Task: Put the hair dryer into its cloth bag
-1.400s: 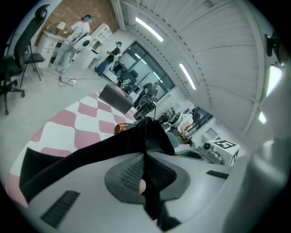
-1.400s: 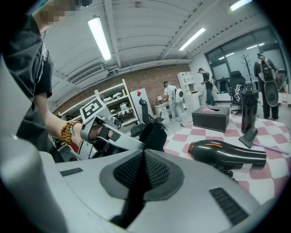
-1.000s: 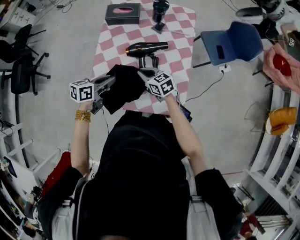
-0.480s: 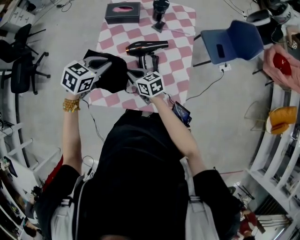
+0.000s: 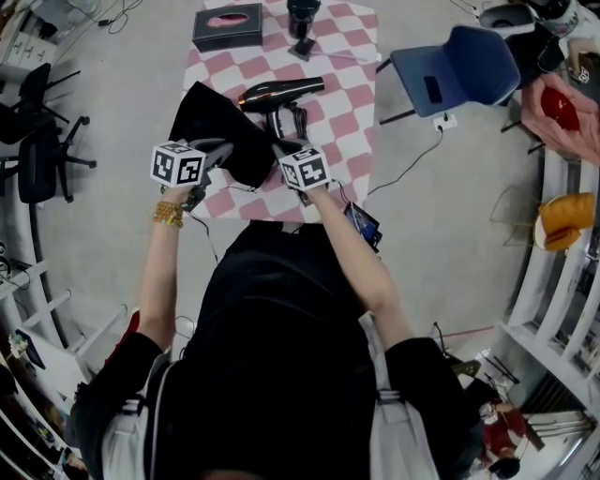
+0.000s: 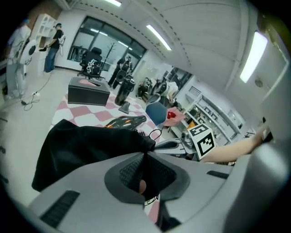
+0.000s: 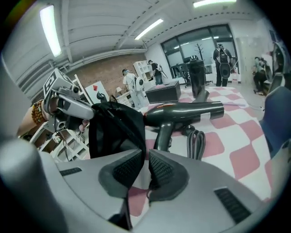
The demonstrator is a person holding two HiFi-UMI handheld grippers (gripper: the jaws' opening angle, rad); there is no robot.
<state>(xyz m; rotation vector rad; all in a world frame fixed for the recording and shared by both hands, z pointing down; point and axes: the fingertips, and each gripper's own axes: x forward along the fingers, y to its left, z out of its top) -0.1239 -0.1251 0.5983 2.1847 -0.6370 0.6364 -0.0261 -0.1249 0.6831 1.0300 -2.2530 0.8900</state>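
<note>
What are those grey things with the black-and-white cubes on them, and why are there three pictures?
Those are two hand-held grippers. A person holds one in each hand and uses them to grab things. The cubes with the squares are part of the grippers.

One picture comes from a camera on the person's head, looking down. The other two come from small cameras riding on each gripper, looking along its fingers.

On the table with the pink-and-white checked cloth lie a hair dryer and a dark box. The left gripper and the right gripper each pinch an edge of the black cloth bag, so it is held between them, close to the hair dryer.
</note>
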